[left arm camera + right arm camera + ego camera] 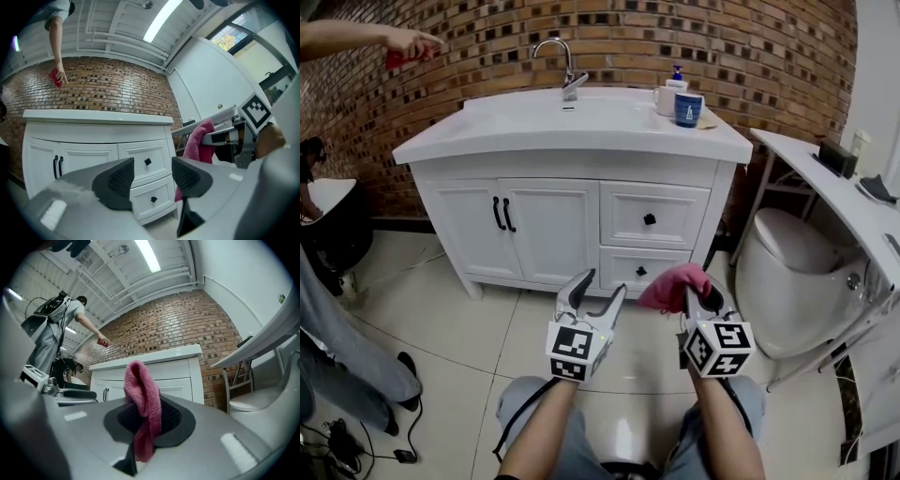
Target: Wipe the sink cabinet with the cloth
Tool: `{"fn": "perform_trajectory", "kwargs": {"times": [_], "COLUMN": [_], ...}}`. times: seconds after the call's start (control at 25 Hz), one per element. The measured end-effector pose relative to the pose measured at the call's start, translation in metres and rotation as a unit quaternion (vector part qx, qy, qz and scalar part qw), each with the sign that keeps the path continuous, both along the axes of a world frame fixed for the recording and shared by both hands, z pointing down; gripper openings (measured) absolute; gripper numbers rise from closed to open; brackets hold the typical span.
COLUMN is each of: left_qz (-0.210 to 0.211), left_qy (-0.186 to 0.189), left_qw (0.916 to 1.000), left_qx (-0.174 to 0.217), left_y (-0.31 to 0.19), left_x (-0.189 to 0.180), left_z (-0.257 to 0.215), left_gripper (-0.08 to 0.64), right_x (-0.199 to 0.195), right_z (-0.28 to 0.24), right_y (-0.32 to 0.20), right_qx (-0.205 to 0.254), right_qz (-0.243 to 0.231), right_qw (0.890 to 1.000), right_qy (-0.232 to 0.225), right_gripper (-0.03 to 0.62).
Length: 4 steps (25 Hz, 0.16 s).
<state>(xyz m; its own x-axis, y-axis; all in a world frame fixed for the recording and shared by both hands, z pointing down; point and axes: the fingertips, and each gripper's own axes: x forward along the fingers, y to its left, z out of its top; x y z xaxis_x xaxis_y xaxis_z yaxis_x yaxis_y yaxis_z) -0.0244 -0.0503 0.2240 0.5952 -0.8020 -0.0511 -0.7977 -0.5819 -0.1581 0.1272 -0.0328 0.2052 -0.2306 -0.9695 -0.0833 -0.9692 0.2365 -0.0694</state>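
The white sink cabinet [572, 220] stands against the brick wall, with two doors and two drawers [649, 217]. My right gripper [701, 302] is shut on a pink cloth [673, 286], which bunches up above its jaws in the right gripper view [143, 399]. It hangs in the air in front of the lower drawer, apart from it. My left gripper [592, 295] is beside it on the left, open with nothing between its pads [119, 180]. The left gripper view shows the cabinet [93, 154] ahead and the cloth [199, 140] to the right.
A faucet [565, 66], a blue cup [688, 109] and a soap bottle [676, 80] sit on the countertop. A person's hand [411, 44] holds a red thing at the wall, upper left. A toilet [797, 272] and a white shelf [834, 192] stand to the right. Cables [356, 441] lie on the floor at left.
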Motion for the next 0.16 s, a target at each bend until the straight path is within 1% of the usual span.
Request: {"fn": "perform_trajectory", "kwargs": {"times": [0.16], "left_qz": [0.004], "left_qy": [-0.006], "left_qw": [1.0], "left_qx": [-0.005], "left_y": [-0.0017], "left_x": [0.0072], "left_z": [0.006], "left_gripper": [0.25], "right_x": [0.0133], "right_z": [-0.0044], "right_y": [-0.0009], "right_qx": [-0.003], "right_qz": [0.009], "right_qw": [1.0], "right_qy": [-0.009], "right_gripper": [0.035]}}
